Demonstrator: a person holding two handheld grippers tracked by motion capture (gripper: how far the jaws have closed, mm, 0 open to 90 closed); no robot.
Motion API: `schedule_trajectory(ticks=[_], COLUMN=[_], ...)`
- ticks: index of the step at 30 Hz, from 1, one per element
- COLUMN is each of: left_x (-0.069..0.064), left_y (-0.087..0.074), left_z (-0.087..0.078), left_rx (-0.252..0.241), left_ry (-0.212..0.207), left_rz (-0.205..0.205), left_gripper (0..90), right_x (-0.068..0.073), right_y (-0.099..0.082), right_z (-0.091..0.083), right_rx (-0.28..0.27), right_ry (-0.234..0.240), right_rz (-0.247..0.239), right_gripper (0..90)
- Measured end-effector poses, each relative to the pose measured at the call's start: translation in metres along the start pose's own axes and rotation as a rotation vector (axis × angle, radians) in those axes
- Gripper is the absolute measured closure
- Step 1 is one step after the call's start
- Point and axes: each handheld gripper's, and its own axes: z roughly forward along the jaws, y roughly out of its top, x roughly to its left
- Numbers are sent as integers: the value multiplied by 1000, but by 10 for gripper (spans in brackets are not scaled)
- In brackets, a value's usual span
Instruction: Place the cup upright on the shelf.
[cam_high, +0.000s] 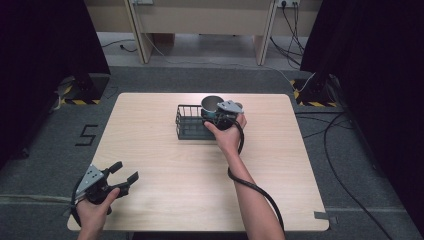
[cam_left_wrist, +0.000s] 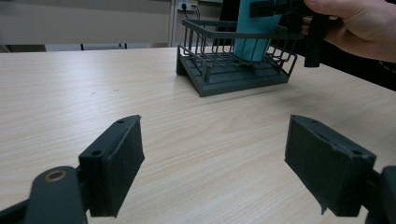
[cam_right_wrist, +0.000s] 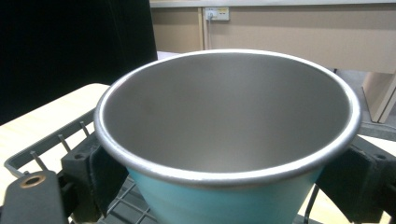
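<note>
Nearest the high camera, two forearms come in from the bottom edge, one hand on each tool. Left tool (cam_high: 121, 174) rests at the near left corner of the light wooden surface (cam_high: 165, 190), its jaws spread wide with nothing between them; in the left gripper view its two black pads (cam_left_wrist: 123, 154) stand far apart over bare wood. Right tool (cam_high: 218, 112) is out toward the far middle of the surface, carried by the right hand (cam_high: 227, 135), with a black cable (cam_high: 250, 187) trailing back along the forearm.

One cup (cam_right_wrist: 229, 140) is there: teal outside, bare metal inside, with a rolled steel rim. The right tool's jaws press against its outer wall on both sides just under the rim, so this tool is holding the cup. In the right gripper view the cup's mouth opens upward and toward the camera.

One dark wire basket (cam_high: 189, 122) sits on the surface at the far middle. The cup stands upright in the basket's right end; in the left gripper view its teal body (cam_left_wrist: 254, 28) shows behind the basket's bars (cam_left_wrist: 205, 46), though whether its base touches the basket floor cannot be told. Cup and left tool are well apart.
</note>
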Motion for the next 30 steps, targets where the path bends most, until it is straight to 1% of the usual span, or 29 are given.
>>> schedule_trajectory(ticks=[9, 11, 14, 20, 24, 30], left_x=[0, -1, 0, -1, -1, -1], left_y=[0, 0, 0, 0, 0, 0], left_z=[0, 0, 0, 0, 0, 0], left_rx=[1, 0, -1, -1, -2, -4], left_ry=[-1, 0, 0, 0, 2, 2], left_rz=[1, 1, 1, 2, 3, 3], left_gripper=[186, 186, 186, 186, 186, 186], right_x=[0, 0, 0, 1, 1, 1], right_y=[-4, -6, -8, -8, -7, -8], right_z=[-8, -9, -12, -17, -24, -33], right_rx=[-26, -29, -26, -35, -39, -28], right_ry=[-6, -6, -11, -13, -5, -7], right_rz=[-2, 8, 15, 9, 17, 16], right_gripper=[124, 125, 129, 132, 135, 142])
